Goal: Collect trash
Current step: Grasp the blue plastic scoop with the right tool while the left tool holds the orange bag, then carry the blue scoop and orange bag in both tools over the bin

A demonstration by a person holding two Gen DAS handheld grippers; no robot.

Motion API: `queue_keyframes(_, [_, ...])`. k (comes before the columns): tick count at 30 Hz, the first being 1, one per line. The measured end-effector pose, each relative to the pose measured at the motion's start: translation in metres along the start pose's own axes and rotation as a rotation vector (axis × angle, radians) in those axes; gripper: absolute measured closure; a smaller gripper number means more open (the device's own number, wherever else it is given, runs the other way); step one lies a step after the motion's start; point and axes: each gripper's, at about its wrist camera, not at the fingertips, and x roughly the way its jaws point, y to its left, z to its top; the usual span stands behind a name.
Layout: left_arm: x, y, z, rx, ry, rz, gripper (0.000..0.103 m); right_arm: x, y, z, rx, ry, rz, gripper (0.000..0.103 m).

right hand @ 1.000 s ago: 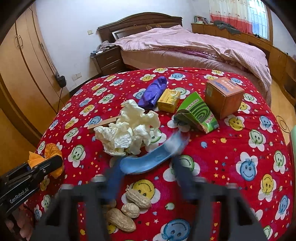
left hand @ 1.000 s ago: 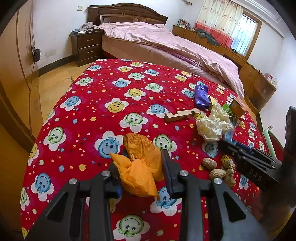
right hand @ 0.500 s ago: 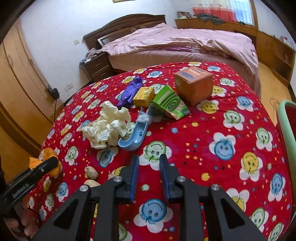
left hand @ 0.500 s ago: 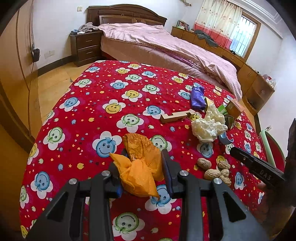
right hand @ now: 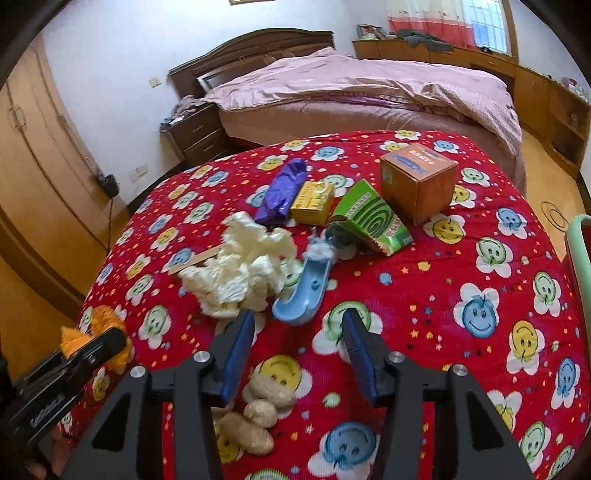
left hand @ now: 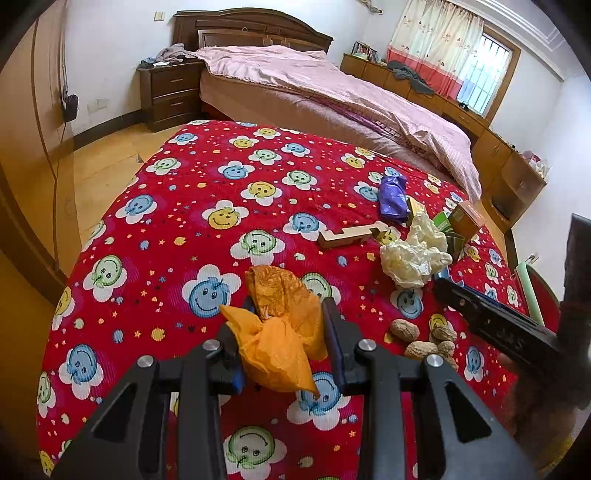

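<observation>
Left gripper jaws clamp orange bag. Right gripper jaws, just opening, empty; I'd straddle blue scoop nearest the tissue wad.

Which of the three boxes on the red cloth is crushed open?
The green box: its near end gapes flattened, while the yellow box and brown box keep their shape.

- Ahead of you, at 12 o'clock, stands a bed under a pink quilt, with a dark wooden headboard.
- At 11 o'clock you see a dark nightstand with two drawers.
- At 9 o'clock you have a wooden wardrobe.
- At 1 o'clock, low wooden cabinets run under the curtained window.
- A red smiley-flower cloth covers the desk.
</observation>
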Motion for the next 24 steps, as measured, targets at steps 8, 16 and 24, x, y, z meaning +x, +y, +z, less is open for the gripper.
queue_keyframes(8, [-0.002,-0.005,0.001,0.010,-0.005,-0.019,0.068,0.000,-0.013,-0.001,0.039,-0.006,0.007,0.082])
queue_keyframes(16, [-0.017,-0.021,-0.001,0.042,-0.025,-0.055,0.068,-0.033,-0.018,-0.016,0.026,-0.036,-0.003,0.082])
queue_keyframes(24, [-0.030,-0.039,-0.005,0.074,-0.028,-0.100,0.068,-0.077,-0.032,-0.036,0.036,-0.084,-0.058,0.082])
